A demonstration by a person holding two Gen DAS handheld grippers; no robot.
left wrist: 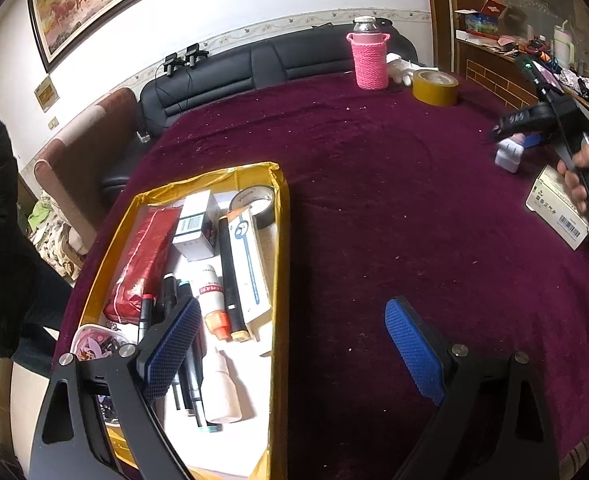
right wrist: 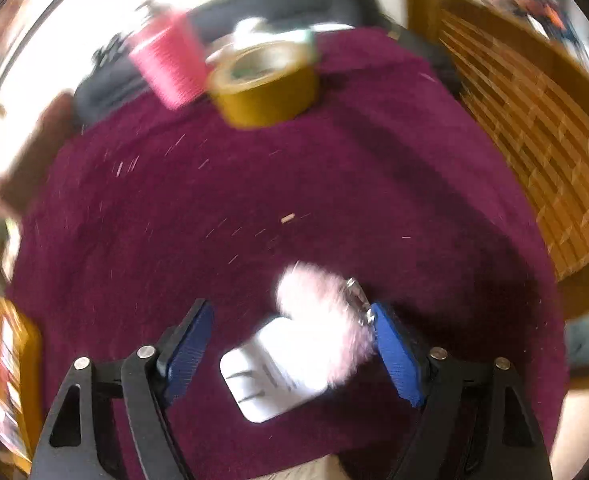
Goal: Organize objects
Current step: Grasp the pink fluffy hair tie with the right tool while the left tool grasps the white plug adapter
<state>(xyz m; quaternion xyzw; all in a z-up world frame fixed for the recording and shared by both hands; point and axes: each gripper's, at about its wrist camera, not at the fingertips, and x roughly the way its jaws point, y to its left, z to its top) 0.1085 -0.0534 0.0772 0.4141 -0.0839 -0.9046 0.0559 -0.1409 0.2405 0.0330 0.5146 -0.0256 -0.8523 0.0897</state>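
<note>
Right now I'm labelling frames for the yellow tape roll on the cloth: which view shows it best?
The left wrist view: the yellow tape roll is sharp, beside the pink-sleeved bottle. The right wrist view shows it larger but motion-blurred.

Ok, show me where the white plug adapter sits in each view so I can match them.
Left wrist view: the white plug adapter is far right on the cloth, just under the right tongs.
Right wrist view: low centre, between the open tongs, with a pink fluffy ball beside it; the picture is blurred.
Shared landmark: the yellow tape roll beside the pink knitted bottle.
</note>
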